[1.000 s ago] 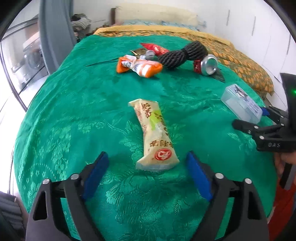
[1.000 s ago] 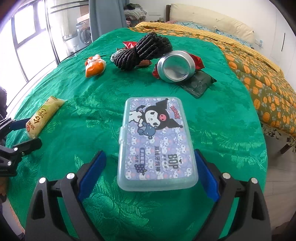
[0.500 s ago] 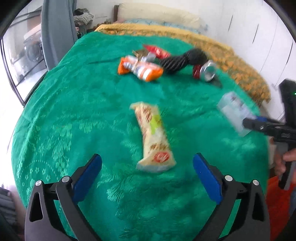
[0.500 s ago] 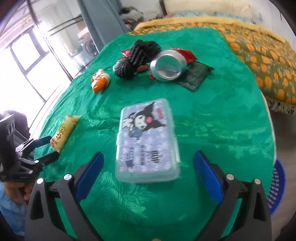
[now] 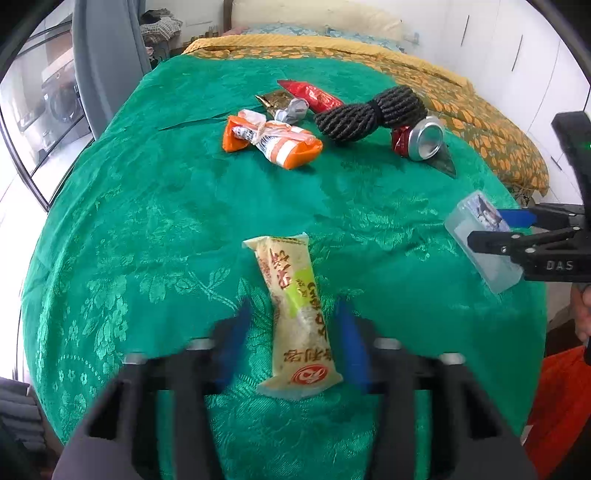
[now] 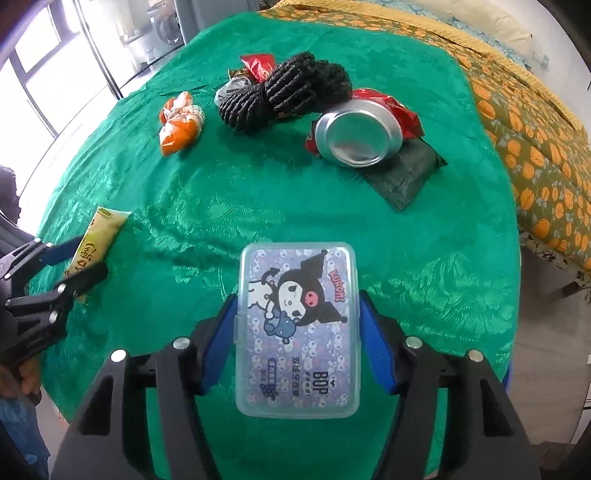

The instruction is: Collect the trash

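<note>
Right wrist: tongs (image 6: pixel 297 332) seemingly clamp box (image 6: pixel 297 328).

left tool (image 5: pixel 291 332) motion-blurred, narrowly parted, right tool (image 6: pixel 297 325) clamped

Snack packet (image 5: pixel 295 314) lies near the bed's near edge, left; lidded box (image 6: pixel 297 328) near the same edge, right. Toward the far edge: tied wrapper (image 5: pixel 273 142) leftmost, rope bundle (image 5: pixel 369 112) mid, can (image 5: pixel 424 138) right, touching a flat pouch (image 6: pixel 406 173).

Home bedroom, bed (image 5: pixel 461 96), pillow (image 5: pixel 314 18)
</note>
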Available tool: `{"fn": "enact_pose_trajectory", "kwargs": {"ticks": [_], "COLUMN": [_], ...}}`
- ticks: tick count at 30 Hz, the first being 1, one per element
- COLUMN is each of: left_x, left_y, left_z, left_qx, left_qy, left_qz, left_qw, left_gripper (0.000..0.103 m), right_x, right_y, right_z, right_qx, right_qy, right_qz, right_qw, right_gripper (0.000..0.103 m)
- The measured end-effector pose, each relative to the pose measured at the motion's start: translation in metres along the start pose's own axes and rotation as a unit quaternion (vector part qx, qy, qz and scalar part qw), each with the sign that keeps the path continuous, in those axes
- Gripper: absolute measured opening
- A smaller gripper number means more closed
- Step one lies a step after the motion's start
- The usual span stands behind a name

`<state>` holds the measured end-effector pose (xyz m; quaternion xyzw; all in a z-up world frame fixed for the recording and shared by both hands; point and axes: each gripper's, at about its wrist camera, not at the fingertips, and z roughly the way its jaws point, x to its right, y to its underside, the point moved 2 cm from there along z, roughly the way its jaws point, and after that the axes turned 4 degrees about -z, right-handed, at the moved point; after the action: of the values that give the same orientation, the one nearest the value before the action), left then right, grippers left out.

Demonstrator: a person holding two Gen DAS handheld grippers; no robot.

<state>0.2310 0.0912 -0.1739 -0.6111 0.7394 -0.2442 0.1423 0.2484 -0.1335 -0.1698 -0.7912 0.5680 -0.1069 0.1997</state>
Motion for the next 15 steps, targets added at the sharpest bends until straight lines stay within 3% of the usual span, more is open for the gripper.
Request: {"fn": "enact_pose_trajectory", "kwargs": {"ticks": [5,15], "left_x": [0.006,0.074], "left_y": [0.005,0.023], "left_z": [-0.012,-0.055], "left_qx": [0.020,0.071], "left_qy": [0.009,0.037], "left_qz": [-0.007,0.032], "left_qw": [0.9997,0.9962], "left_gripper": [0.016,0.015], "right_x": [0.003,0.002], "right_y": [0.016,0.051], "right_z": [-0.022,-0.062], "right_qx": [0.036,0.093], "right_qy": [-0.025,-0.073], "right_qz": [0.008,0.016], "right_qw": [0.999,0.993], "right_gripper": [0.062,0.062]}}
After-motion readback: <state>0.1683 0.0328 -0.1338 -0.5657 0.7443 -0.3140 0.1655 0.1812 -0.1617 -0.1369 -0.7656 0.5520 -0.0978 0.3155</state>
